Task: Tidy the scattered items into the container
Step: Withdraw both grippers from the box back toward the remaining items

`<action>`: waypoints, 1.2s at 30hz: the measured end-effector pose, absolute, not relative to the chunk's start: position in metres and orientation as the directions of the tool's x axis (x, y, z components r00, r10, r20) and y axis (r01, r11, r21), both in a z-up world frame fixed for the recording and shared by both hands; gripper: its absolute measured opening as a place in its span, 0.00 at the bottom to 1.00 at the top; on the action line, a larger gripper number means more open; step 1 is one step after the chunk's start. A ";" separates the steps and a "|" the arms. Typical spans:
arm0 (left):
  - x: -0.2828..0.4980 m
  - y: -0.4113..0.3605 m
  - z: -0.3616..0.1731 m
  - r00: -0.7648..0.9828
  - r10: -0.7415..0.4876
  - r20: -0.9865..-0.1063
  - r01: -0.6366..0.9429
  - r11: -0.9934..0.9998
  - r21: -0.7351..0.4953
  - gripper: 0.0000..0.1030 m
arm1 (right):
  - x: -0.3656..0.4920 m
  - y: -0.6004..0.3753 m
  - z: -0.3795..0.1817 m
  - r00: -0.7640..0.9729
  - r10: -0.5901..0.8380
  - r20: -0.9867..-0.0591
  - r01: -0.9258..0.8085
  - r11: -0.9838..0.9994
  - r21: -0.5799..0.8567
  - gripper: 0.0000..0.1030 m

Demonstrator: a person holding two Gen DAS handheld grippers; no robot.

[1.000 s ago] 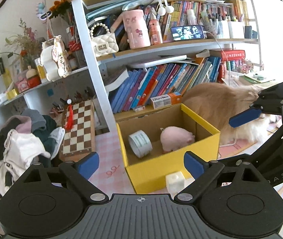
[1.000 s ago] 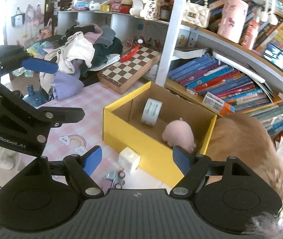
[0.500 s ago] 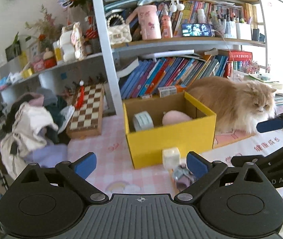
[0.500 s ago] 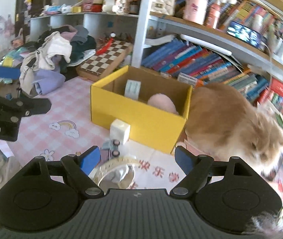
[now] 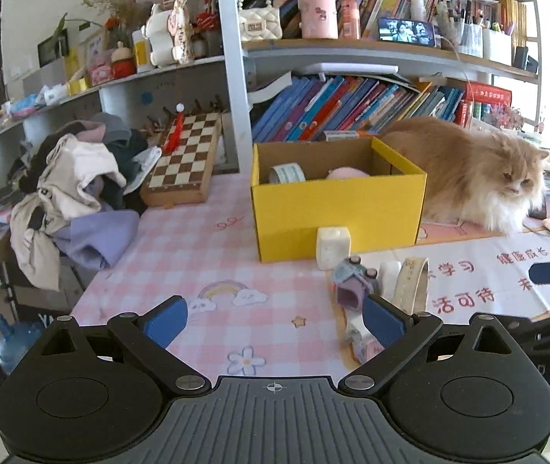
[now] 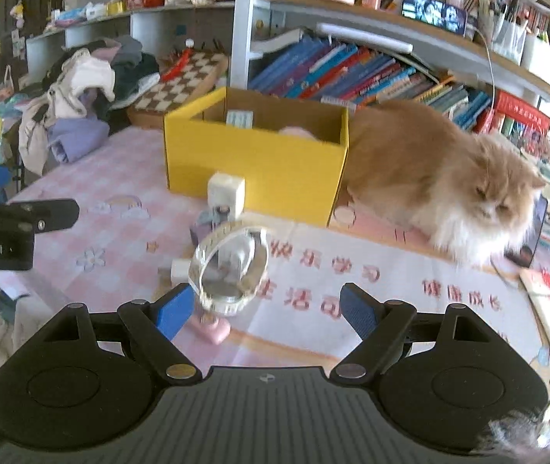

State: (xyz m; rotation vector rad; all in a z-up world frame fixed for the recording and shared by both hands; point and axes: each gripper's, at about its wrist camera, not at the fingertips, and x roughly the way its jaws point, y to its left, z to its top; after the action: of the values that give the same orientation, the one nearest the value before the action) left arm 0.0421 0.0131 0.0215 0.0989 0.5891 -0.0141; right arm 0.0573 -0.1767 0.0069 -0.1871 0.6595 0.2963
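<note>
The yellow cardboard box [image 5: 337, 208] [image 6: 255, 154] stands on the pink checked tablecloth and holds a tape roll [image 5: 286, 173] and a pink plush [image 5: 346, 173]. Against its front wall stands a white cube [image 5: 333, 247] [image 6: 226, 193]. A purple toy car [image 5: 352, 286] [image 6: 209, 222] lies just nearer. A small round mirror [image 6: 232, 270] [image 5: 410, 286] on a pink foot stands nearer still. My left gripper [image 5: 275, 321] is open and empty, its right finger beside the car. My right gripper [image 6: 267, 309] is open, the mirror just ahead of its left finger, untouched.
A fluffy orange cat [image 5: 449, 178] [image 6: 429, 170] sits right of the box on a white printed mat [image 6: 391, 290]. A chessboard [image 5: 182, 158] and a pile of clothes [image 5: 74, 193] lie at the left. Bookshelves stand behind. The table's edge runs at the lower left.
Both grippers have sunk and drawn back from the box. The car and mirror in front of the box have come into view, and so has the cat's head.
</note>
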 end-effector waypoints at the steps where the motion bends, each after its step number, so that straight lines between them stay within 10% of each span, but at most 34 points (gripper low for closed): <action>1: 0.041 0.013 0.019 0.826 0.014 -0.564 0.043 0.995 0.089 0.96 | 0.056 -0.176 0.004 0.744 0.212 -0.634 -0.331 0.941 -0.074 0.80; 36: 0.036 0.002 -0.001 0.786 -0.029 -0.617 0.101 0.991 0.083 0.96 | 0.063 -0.176 -0.011 0.677 0.257 -0.690 -0.360 0.933 -0.006 0.80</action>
State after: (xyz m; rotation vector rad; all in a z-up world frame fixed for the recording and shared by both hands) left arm 0.0365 0.0016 -0.0012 0.1137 0.6624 -0.0702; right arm 0.0635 -0.1759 -0.0114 -0.1459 0.7514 0.3478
